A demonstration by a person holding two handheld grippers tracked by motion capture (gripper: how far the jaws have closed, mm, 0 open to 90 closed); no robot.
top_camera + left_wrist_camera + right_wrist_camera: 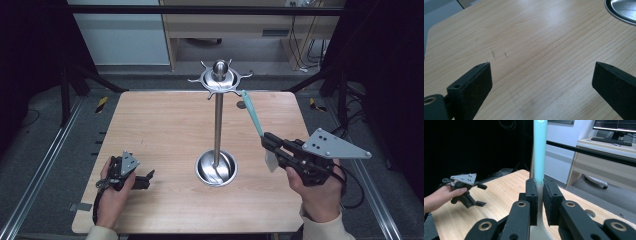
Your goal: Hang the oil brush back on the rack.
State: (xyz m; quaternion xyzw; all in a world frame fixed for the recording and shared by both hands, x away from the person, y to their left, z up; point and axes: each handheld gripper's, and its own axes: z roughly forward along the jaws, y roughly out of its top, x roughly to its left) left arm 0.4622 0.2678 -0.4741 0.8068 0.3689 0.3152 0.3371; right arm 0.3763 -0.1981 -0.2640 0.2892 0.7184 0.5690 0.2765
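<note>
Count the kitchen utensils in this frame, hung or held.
1. A teal-handled spatula is clamped in the right gripper, handle pointing up toward the metal hanging stand. The stand's hooks look bare; the left gripper is open over the table.

A grey carpeted floor (50, 150) surrounds the light wooden table (150, 130); a pale wooden desk (240, 22) stands at top centre, black curtains (30, 50) at both sides.
</note>
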